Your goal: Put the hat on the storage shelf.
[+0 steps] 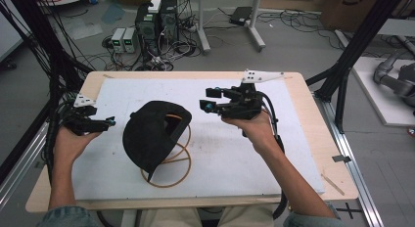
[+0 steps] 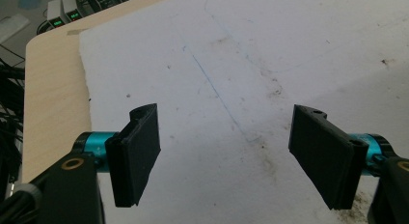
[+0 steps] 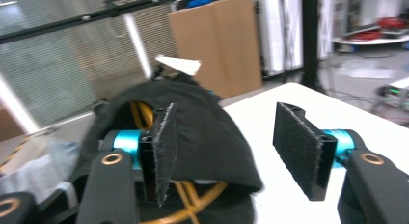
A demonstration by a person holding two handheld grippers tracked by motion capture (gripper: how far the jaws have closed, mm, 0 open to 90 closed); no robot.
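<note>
High view: black cap (image 1: 154, 131) on wire stand (image 1: 177, 163) sits between open left gripper (image 1: 108, 122) and open right gripper (image 1: 209, 100).

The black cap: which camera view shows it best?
The high view. There the whole cap lies on the white mat, over a yellow wire stand, between both grippers. The right gripper view shows it close but blurred, partly behind a jaw. The left gripper view looks at bare mat.
</note>
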